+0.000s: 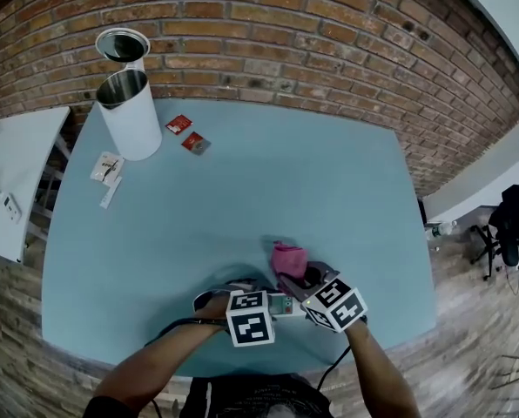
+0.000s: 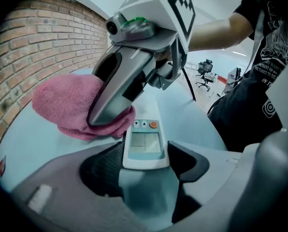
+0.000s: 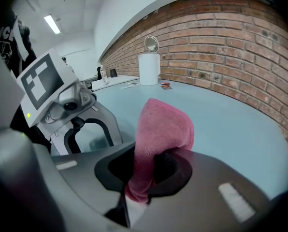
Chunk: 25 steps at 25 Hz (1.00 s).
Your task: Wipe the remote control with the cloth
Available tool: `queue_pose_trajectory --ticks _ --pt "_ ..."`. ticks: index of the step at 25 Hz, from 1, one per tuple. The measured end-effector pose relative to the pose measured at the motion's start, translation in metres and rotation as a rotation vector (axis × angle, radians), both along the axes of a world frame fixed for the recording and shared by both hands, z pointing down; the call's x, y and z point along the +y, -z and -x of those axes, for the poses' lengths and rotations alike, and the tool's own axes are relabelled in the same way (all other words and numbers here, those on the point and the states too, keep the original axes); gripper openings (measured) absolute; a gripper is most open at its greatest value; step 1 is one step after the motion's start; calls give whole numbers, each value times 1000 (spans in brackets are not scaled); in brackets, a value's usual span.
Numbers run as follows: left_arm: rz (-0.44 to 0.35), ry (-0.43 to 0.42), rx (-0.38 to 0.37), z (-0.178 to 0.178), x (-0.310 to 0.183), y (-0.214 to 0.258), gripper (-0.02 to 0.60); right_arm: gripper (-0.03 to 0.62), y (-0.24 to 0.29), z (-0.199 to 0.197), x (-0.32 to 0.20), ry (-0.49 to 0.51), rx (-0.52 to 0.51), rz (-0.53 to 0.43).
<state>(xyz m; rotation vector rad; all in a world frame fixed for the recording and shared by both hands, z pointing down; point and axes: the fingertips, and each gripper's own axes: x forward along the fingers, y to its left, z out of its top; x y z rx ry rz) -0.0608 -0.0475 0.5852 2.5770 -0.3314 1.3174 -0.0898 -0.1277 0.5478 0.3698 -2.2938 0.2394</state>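
A small white remote control (image 2: 143,144) with a grey screen and an orange button sits between the jaws of my left gripper (image 2: 144,161), which is shut on its lower end. The pink cloth (image 2: 69,105) hangs bunched from my right gripper (image 3: 151,170), whose jaws are shut on it. In the left gripper view the right gripper (image 2: 112,112) presses the cloth down on the table against the remote's far left corner. In the head view both grippers meet near the table's front edge: left gripper (image 1: 268,305), right gripper (image 1: 301,284), cloth (image 1: 287,258), remote (image 1: 281,304).
A white cylindrical bin (image 1: 131,111) stands at the blue table's (image 1: 242,190) far left, with a second round container (image 1: 123,46) behind it. Red packets (image 1: 179,124) and white packets (image 1: 108,167) lie beside it. A brick wall (image 1: 329,42) runs behind; a white side table (image 1: 16,172) stands left.
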Motion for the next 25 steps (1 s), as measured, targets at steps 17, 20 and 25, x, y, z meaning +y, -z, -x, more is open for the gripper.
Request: queue_pose_trajectory --ticks 17,20,25 --pt "6 10 -21 1 -1 -1 284 67 -3 -55 -29 -162 -42 32" --pt "8 14 -30 2 -1 -1 282 67 -3 -64 -33 -190 -59 45" --pt "13 13 -39 4 -1 -3 284 67 -4 -80 -37 -229 -82 63"
